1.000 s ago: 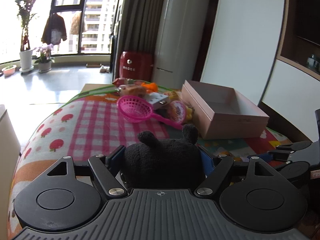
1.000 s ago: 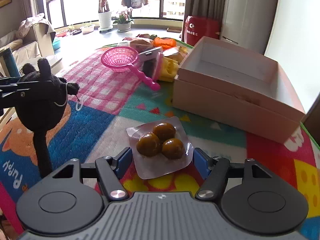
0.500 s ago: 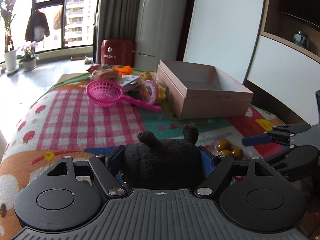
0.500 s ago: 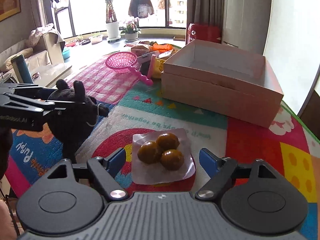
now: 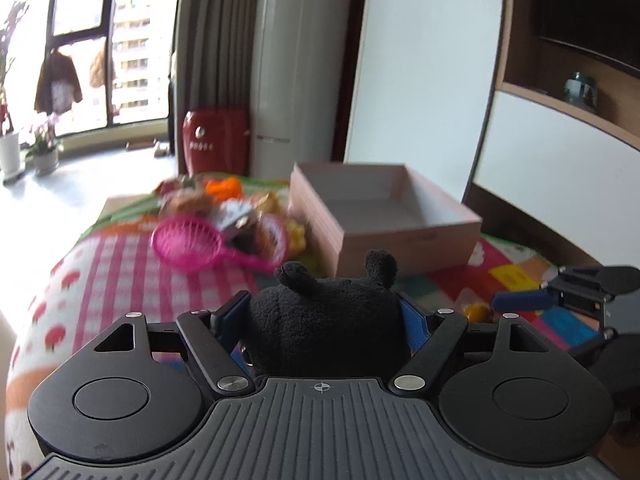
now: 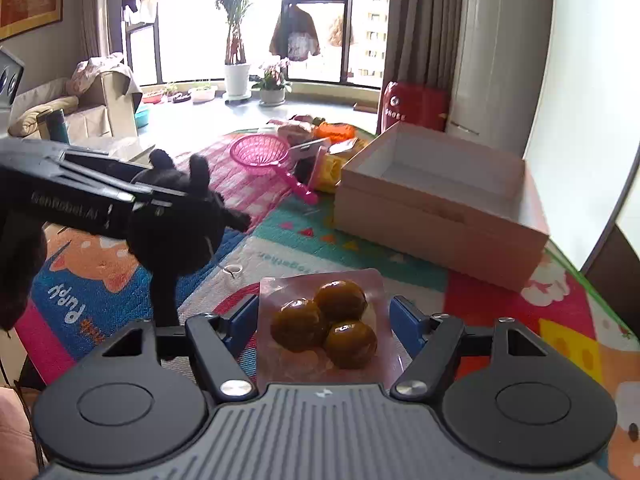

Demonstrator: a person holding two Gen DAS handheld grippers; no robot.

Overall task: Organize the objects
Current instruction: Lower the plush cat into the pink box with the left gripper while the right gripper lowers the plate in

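One black plush toy (image 6: 176, 216), one pink box (image 6: 436, 208), one pink strainer (image 6: 260, 152), three brown balls (image 6: 326, 330) in one packet.

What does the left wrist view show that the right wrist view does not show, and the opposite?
Only the left wrist view: a shelf with a jar on the right wall. Only the right wrist view: a sofa and the clear pack of three brown balls between the right gripper fingers. Both: the black plush toy in the left gripper, the pink box, the pink strainer.
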